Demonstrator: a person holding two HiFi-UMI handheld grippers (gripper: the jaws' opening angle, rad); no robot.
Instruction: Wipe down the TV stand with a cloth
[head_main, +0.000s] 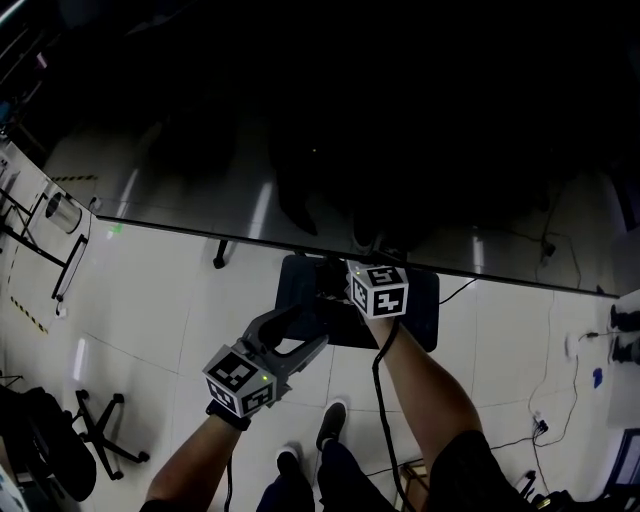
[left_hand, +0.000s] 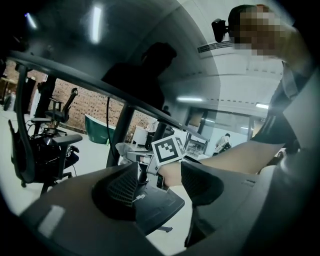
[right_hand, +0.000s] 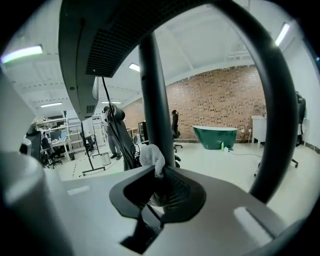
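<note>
My right gripper (right_hand: 160, 186) is clenched on the cloth (right_hand: 152, 158), a pale bunched rag that sticks up from between the closed jaws. It sits just in front of the dark upright pole (right_hand: 156, 100) of the TV stand, though I cannot tell whether it touches the pole. From the head view I see that gripper's marker cube (head_main: 378, 290) over the stand's dark base plate (head_main: 420, 312), which lies on the pale floor (head_main: 150, 300) under the edge of a big glossy dark panel (head_main: 300, 150). My left gripper (head_main: 312, 326) hangs lower and nearer to me, jaws apart and gripping nothing. Through its own view I see my right forearm (left_hand: 225, 157) and the other gripper's cube in the gap between the jaws, beyond them. The corner of the base plate shows just below. A black office chair (left_hand: 47, 147) stands off to its left, and a green tub (right_hand: 216, 136) sits by the brick wall (right_hand: 220, 97) far behind the pole.
</note>
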